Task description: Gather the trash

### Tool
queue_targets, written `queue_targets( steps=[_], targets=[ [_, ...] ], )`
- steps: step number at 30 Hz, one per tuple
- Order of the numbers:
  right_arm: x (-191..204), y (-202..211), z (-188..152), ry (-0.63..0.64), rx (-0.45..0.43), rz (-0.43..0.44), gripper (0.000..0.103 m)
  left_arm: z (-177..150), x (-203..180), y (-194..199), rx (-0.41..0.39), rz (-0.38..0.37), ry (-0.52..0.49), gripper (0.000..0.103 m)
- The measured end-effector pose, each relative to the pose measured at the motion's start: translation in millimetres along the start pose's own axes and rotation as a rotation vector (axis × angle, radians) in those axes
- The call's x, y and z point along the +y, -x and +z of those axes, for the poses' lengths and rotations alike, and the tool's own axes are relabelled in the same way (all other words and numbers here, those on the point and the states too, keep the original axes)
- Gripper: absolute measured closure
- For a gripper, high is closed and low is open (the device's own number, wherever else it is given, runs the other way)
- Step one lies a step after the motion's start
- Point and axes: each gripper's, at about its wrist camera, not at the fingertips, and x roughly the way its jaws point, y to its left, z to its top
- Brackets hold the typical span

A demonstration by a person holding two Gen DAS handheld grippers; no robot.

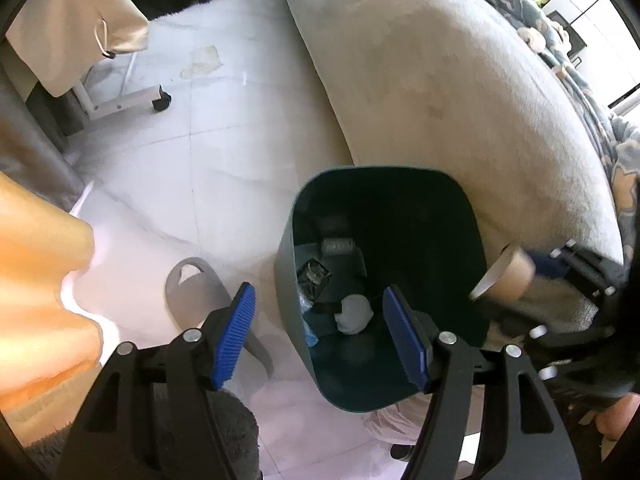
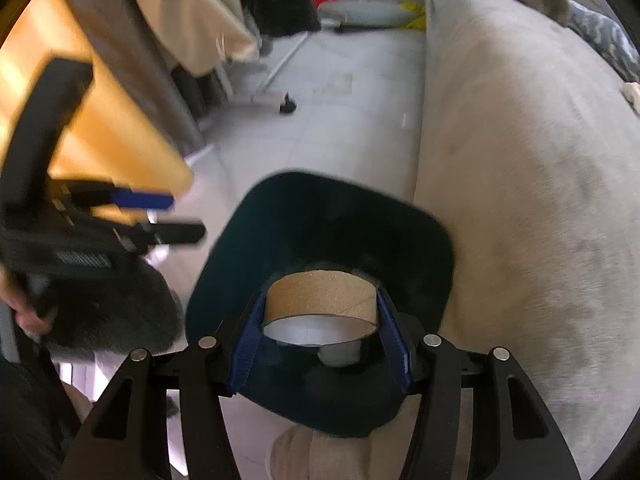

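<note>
Both jaws of the right gripper [image 2: 320, 316] clamp a cardboard roll [image 2: 321, 294] above the bin [image 2: 224, 264].

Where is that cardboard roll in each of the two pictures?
Left wrist view: the cardboard roll is at the right edge, blurred, held by the right gripper beside the bin's rim.
Right wrist view: the roll sits low in the centre, clamped between the blue pads, over the bin's mouth.
Shared landmark: the dark bin, standing against the pale sofa.
</note>
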Motion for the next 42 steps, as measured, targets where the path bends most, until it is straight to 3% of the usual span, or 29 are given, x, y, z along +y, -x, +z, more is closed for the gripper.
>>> queue_targets(
  steps=[6,13,17,19,27,37,42],
  targets=[
    [-1.9,-20.4,-7.1,-0.005,0.077,-0.018,0.046,1.4,0.1,15.7,-0.061,-0.015,-0.021,0.040],
    [-0.3,-25.5,-1.7,-0.005,0.089,-0.022,0.046,6.0,-1.4,39.1,-0.170,-0.064,-0.049,0.046],
    [-0.1,-21.8,3.3,-0.008,0.060,-0.014,0.031,9.7,-6.3,53.4,-0.234,-0.077,-0.070,0.049],
    [-1.2,-18.3,2.6,-0.006,0.055,-0.008,0.030,11.8,-7.8,61.5,-0.274,-0.083,-0.072,0.050],
    [-1.8,15.5,4.7,0.017,-0.044,-0.014,0.028,23.0,-30.2,95.5,-0.420,-0.123,-0.114,0.050],
    [-19.8,66.4,-3.1,-0.008,-0.206,-0.022,0.025,30.5,-67.8,107.9,-0.487,-0.145,-0.166,0.050],
    [-35.7,83.6,-10.4,-0.038,-0.249,-0.045,0.025,32.5,-89.5,100.1,-0.478,-0.167,-0.196,0.049]
  ],
)
